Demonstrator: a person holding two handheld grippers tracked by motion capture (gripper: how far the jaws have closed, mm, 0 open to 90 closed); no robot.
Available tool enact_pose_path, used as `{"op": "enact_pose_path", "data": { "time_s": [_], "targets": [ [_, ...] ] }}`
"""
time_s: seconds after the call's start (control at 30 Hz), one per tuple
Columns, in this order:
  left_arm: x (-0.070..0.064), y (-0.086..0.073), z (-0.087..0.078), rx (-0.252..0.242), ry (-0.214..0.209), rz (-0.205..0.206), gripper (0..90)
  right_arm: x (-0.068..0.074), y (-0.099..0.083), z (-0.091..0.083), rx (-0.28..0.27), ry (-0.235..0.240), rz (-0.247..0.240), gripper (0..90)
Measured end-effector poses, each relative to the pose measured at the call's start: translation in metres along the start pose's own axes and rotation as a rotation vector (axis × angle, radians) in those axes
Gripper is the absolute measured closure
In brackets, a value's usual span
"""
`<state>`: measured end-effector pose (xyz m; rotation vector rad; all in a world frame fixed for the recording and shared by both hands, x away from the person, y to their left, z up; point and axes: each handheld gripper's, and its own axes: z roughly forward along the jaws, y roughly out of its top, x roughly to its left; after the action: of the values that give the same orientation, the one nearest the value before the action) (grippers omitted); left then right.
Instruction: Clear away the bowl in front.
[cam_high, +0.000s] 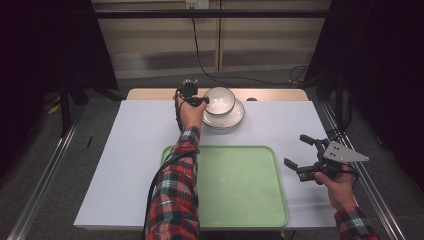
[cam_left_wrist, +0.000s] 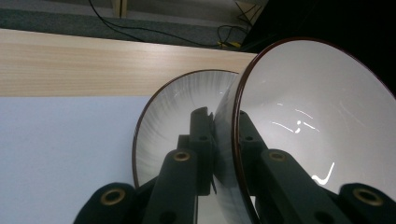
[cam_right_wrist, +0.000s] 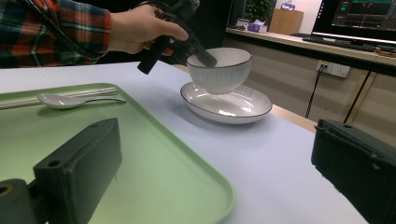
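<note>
Bowl upright, mouth up, rim pinched by left claw; right claw gapes empty.

You get an evenly lit table from overhead in the high view, while the surroundings to either side fall into near black. Your left arm throws a soft shadow onto the green tray. In the left gripper view, small glare streaks sit on the inside of the white bowl, and the near jaws look dark and soft. In the right gripper view the near jaws are blurred; the plate is fairly sharp.
</note>
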<state>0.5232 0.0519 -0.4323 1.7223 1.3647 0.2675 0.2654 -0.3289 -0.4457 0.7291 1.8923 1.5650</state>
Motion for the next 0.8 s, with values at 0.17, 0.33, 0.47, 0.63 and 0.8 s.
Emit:
{"op": "enact_pose_path", "data": {
  "time_s": [0.17,0.33,0.47,0.63,0.8],
  "targets": [
    [0.002,0.0,-0.015,0.006,-0.016,0.011,81.8,0.0,0.0,0.0,-0.001,-0.002,0.002,1.1],
    [0.005,-0.003,-0.032,0.02,-0.028,0.022,81.8,0.0,0.0,0.0,0.002,-0.001,-0.003,1.1],
    [0.006,-0.006,-0.044,0.037,-0.039,0.023,81.8,0.001,0.001,0.0,-0.005,-0.003,0.006,1.1],
    [0.008,-0.012,-0.058,0.067,-0.057,0.034,81.8,0.001,0.0,0.001,0.003,-0.002,0.002,1.1],
    [0.005,-0.018,-0.07,0.104,-0.076,0.058,81.8,0.001,0.0,0.002,0.0,-0.003,-0.002,1.1]
  ]
}}
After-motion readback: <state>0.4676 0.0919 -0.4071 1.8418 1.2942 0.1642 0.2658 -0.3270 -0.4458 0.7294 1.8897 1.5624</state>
